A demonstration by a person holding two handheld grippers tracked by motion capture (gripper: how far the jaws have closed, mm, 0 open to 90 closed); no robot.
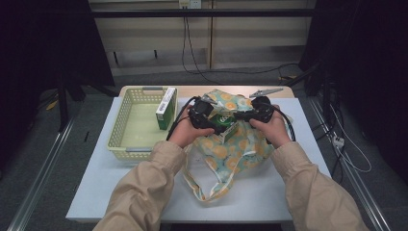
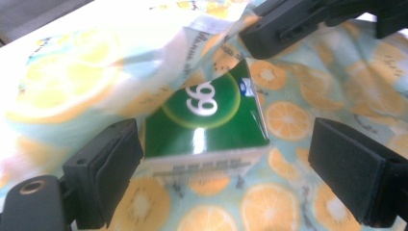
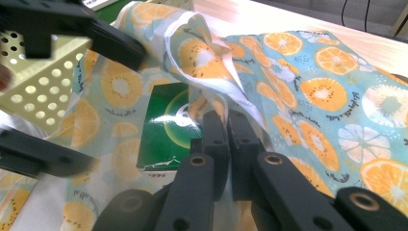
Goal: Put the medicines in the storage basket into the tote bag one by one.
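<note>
dim room with dark curtains round a white table (image 1: 269, 192), and pretty much in the middle of it lies a fruit-print cloth bag (image 1: 240, 149), so i'll place everything off that. the left gripper (image 2: 226, 168) sits at the bag's left edge with its jaws spread wide on either side of a green box (image 2: 207, 120) that's poking out of the bag's mouth, pads not pressing on it, while the right gripper (image 3: 228, 144) has its jaws pinched tight on the bag's rim just right of the box, holding the fabric up. left of the bag there's a pale yellow basket (image 1: 120, 125) with a second green carton (image 1: 166, 113) standing against its bag-side wall.
</note>
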